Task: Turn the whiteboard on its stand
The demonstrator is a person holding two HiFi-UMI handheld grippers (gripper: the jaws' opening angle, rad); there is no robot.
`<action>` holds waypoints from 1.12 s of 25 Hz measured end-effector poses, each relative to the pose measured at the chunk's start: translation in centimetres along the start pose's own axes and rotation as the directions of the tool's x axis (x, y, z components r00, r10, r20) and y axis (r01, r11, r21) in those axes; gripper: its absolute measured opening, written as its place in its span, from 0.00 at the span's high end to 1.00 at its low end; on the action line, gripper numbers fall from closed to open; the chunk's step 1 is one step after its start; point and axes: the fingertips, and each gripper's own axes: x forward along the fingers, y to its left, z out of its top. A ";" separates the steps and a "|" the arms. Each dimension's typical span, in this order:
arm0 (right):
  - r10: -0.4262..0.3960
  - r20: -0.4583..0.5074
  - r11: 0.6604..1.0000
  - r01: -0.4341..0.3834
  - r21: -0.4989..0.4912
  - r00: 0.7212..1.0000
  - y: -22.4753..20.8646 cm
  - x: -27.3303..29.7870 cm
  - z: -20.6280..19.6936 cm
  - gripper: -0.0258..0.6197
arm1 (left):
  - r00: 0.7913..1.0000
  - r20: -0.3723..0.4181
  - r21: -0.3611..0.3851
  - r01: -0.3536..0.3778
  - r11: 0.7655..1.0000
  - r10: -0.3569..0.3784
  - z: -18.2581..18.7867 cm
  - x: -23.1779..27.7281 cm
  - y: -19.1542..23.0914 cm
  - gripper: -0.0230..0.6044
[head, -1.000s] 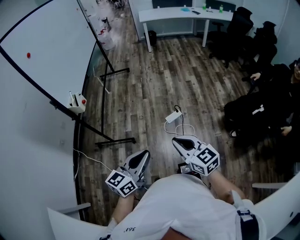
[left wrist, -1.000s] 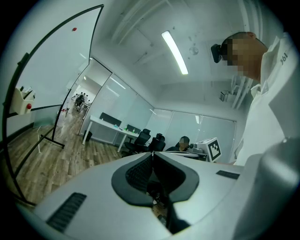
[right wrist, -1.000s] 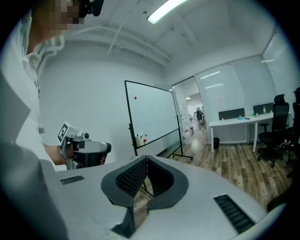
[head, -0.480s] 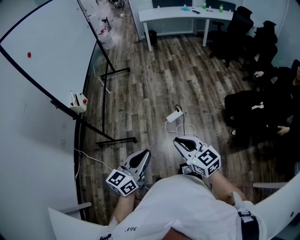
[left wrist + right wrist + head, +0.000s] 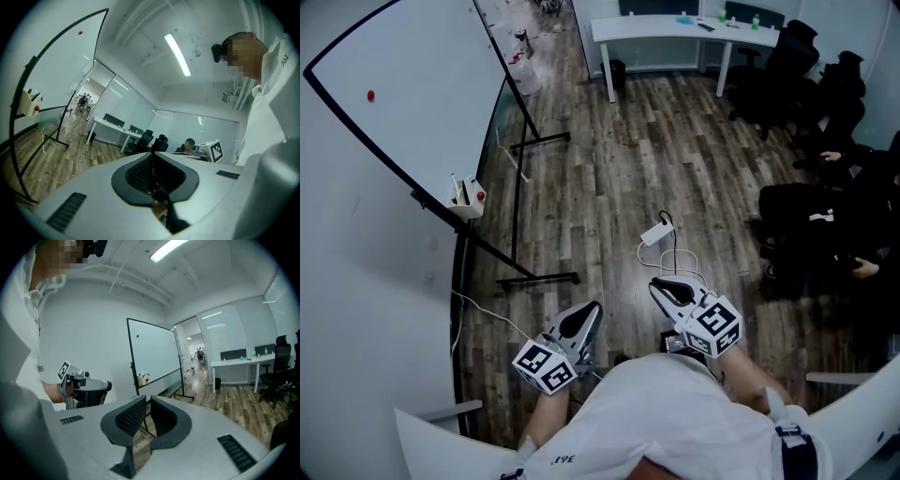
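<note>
The whiteboard (image 5: pixel 403 84) has a black frame and stands tilted on its black stand (image 5: pixel 520 248) at the left of the head view. A red magnet (image 5: pixel 370 95) sticks to it, and a small tray (image 5: pixel 467 199) hangs on its lower edge. It also shows in the left gripper view as the whiteboard (image 5: pixel 51 70) and in the right gripper view as the whiteboard (image 5: pixel 152 350). My left gripper (image 5: pixel 589 309) (image 5: pixel 152 157) is shut and empty, close to my body. Beside it my right gripper (image 5: pixel 656 284) (image 5: pixel 146 400) is also shut on nothing. Both are well short of the board.
A white power strip with its cable (image 5: pixel 654 232) lies on the wood floor just ahead of the right gripper. A white desk (image 5: pixel 675 28) and black office chairs (image 5: pixel 787 66) stand at the back. A seated person (image 5: pixel 834 234) is at the right.
The head view has drifted a little, so the board and floor sit slightly further right and lower in frame. Both grippers stay shut in nearly the same place.
</note>
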 end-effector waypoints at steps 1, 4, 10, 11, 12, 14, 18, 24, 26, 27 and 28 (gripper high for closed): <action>0.003 -0.001 1.000 -0.003 -0.001 1.000 0.3 0.3 0.0 0.91 | 1.000 0.002 0.000 -0.004 1.000 0.004 0.1 -0.4 0.2 0.93; 0.012 -0.005 1.000 -0.012 -0.007 1.000 1.2 1.3 0.1 0.91 | 1.000 0.007 0.004 -0.004 1.000 0.004 0.2 -1.4 0.9 0.93; 0.031 -0.015 0.999 -0.031 -0.017 0.999 3.1 3.8 0.2 0.91 | 0.999 0.015 -0.003 -0.029 1.000 0.029 0.7 -3.7 2.9 0.93; 0.032 -0.016 0.999 -0.033 -0.020 0.999 3.4 4.2 0.3 0.91 | 0.999 0.017 -0.003 -0.031 1.000 0.031 0.9 -4.0 3.2 0.93; 0.034 -0.016 0.999 -0.034 -0.021 0.999 3.6 4.6 0.4 0.91 | 0.999 0.020 -0.002 -0.033 0.999 0.033 1.0 -4.3 3.5 0.93; 0.039 -0.017 0.999 -0.039 -0.023 0.999 4.2 5.4 0.5 0.90 | 0.999 0.024 0.000 -0.033 0.999 0.033 1.3 -5.0 4.0 0.93; 0.050 -0.019 0.998 -0.050 -0.024 0.999 5.8 6.7 0.5 0.87 | 0.999 0.029 0.005 -0.045 0.999 0.045 1.4 -6.9 5.0 0.93; 0.065 -0.024 0.997 -0.066 -0.032 0.998 7.2 8.5 0.6 0.86 | 0.996 0.037 0.000 -0.078 0.997 0.078 1.7 -8.8 6.5 0.93; 0.073 -0.030 0.997 -0.074 -0.032 0.997 7.4 9.4 0.4 0.87 | 0.995 0.042 -0.006 -0.095 0.995 0.096 1.7 -9.3 7.4 0.93; 0.079 -0.034 0.996 -0.080 -0.033 0.996 7.5 9.9 0.3 0.87 | 0.994 0.047 -0.009 -0.103 0.995 0.103 1.8 -9.5 7.8 0.93; 0.086 -0.037 0.996 -0.087 -0.035 0.996 7.6 10.4 0.3 0.87 | 0.993 0.052 -0.012 -0.106 0.994 0.107 1.8 -9.7 8.2 0.93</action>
